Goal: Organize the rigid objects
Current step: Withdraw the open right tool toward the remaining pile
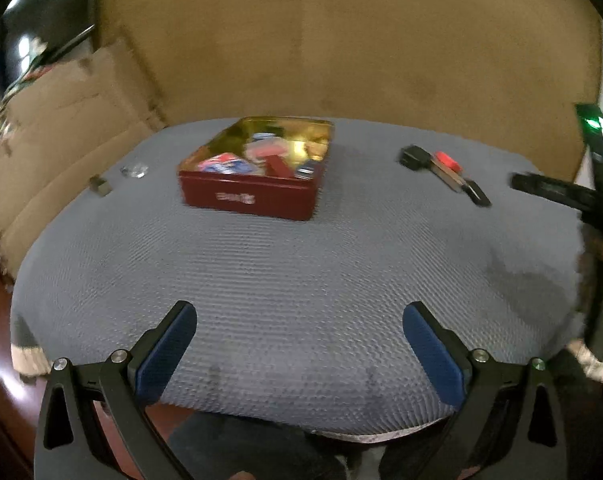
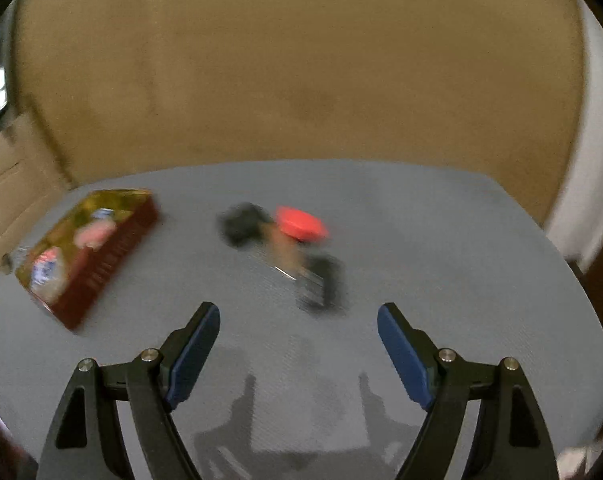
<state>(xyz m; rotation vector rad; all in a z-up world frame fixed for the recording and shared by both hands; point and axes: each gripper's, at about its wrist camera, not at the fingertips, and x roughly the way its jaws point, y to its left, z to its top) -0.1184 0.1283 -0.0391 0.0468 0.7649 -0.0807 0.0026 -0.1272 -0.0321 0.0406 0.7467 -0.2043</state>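
Note:
A red tin (image 1: 253, 184) with a gold inside stands open on the grey mat (image 1: 301, 264) and holds several small items. To its right lie a black piece (image 1: 413, 157), a red disc (image 1: 447, 161) and a metal-and-black piece (image 1: 467, 188). My left gripper (image 1: 299, 316) hangs open over the mat's near part, with nothing between its blue pads. In the right wrist view my right gripper (image 2: 298, 316) is open and empty, just short of the blurred black piece (image 2: 243, 222), red disc (image 2: 301, 222) and dark piece (image 2: 321, 284). The tin (image 2: 89, 252) lies to its left.
A small block (image 1: 100, 185) and a clear round thing (image 1: 134, 171) lie left of the tin. A tan padded back (image 1: 341, 48) rises behind the mat. A finger of the right gripper (image 1: 549, 192) reaches in from the right edge. Cardboard (image 1: 61, 120) stands at the left.

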